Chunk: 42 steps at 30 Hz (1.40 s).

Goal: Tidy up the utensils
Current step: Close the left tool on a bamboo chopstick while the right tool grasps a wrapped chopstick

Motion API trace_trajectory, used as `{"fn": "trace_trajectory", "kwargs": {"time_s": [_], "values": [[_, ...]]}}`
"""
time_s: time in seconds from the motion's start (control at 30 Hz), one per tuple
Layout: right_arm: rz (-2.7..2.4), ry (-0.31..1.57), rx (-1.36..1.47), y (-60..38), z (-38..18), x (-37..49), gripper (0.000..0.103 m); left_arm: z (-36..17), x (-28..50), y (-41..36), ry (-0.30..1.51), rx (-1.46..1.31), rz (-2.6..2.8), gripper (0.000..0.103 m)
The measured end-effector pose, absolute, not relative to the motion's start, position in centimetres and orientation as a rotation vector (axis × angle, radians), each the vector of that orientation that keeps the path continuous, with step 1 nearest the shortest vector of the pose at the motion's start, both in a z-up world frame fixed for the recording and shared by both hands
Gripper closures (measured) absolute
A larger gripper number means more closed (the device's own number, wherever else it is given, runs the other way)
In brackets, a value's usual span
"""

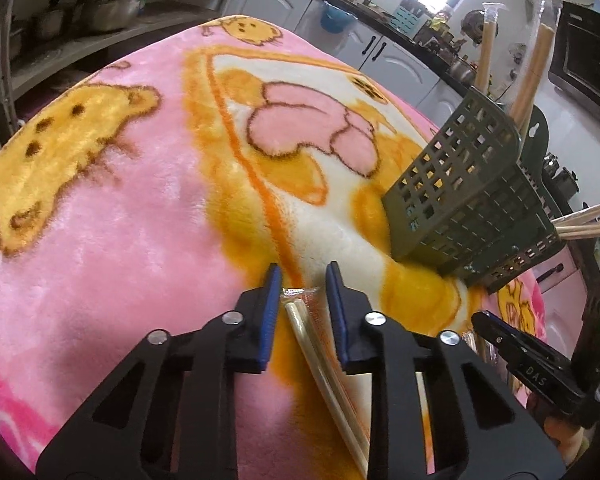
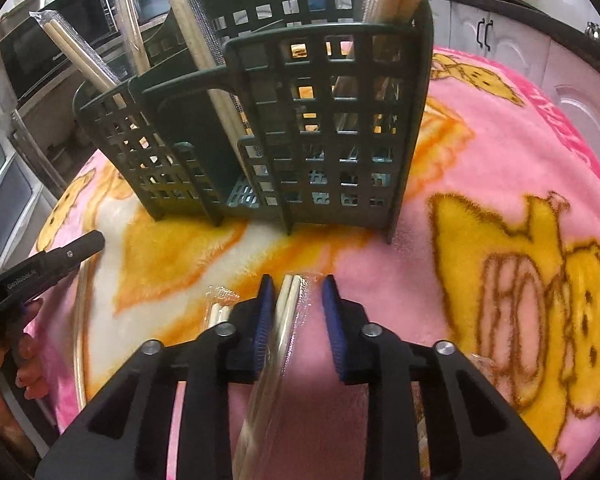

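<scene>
A dark green slotted utensil caddy stands on the pink blanket with several wrapped chopstick pairs upright in it. My left gripper points down at the blanket. Its blue pads are narrowed onto the end of a clear-wrapped chopstick pair lying there. My right gripper sits just in front of the caddy, pads closed on another wrapped pair, whose sticks rest against the left pad. A further wrapped pair lies just left of it.
A finger of the right gripper shows at the lower right of the left wrist view, and a hand holds the left tool at the left edge of the right wrist view. Kitchen cabinets, pots and a counter ring the table.
</scene>
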State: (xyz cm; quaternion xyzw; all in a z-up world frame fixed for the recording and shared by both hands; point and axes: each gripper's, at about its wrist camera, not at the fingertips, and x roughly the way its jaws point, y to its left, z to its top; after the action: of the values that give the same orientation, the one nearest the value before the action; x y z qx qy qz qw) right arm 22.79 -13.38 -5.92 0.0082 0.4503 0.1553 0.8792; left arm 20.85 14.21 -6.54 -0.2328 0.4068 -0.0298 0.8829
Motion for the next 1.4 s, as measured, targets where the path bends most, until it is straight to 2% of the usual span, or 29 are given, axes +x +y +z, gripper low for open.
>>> {"fn": "trace_trajectory", "kwargs": {"time_s": [0.07,0.23,0.6,1.4], "values": [[0.330,0.928,0.030,-13.6,-5.7,22.7,0.093,-6.6,20.8,14.4,0.847,-0.491,-0.061,0.091],[0.372,0.868,0.096,-14.2,-4.1,21.9,0.096,-6.6,20.5,14.8,0.838,-0.522,-0.071,0.100],[0.391,0.705,0.174,-16.9,0.2,18.2,0.096,-2.6,18.3,11.4,0.740,-0.444,-0.165,0.101],[0.394,0.496,0.198,-21.0,6.3,13.2,0.097,6.4,16.4,3.8,0.576,-0.266,-0.311,0.102]]}}
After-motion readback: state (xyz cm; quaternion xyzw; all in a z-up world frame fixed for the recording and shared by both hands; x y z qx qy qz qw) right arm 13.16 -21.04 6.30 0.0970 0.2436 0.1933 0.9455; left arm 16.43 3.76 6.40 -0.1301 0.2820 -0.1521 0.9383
